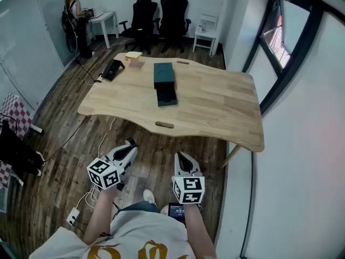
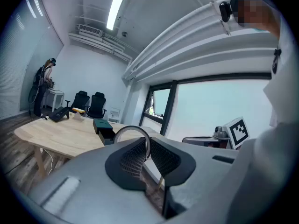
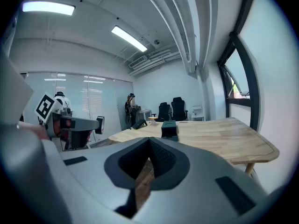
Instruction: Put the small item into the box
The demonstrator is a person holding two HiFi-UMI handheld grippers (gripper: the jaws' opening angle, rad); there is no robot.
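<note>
An office meeting room.
Black swivel chairs (image 1: 173,9), a large wooden table (image 1: 215,101), a glass partition wall (image 1: 21,31), ceiling strip lights (image 3: 131,38) and a white side desk (image 1: 105,19).

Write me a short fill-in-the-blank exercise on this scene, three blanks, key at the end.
Of the left tool and the right tool, only the ____ one grips the thin ring. The right tool's jaws are shut on ____. Behind the table stand ____ black chairs.
Missing words: left; nothing; two.
</note>
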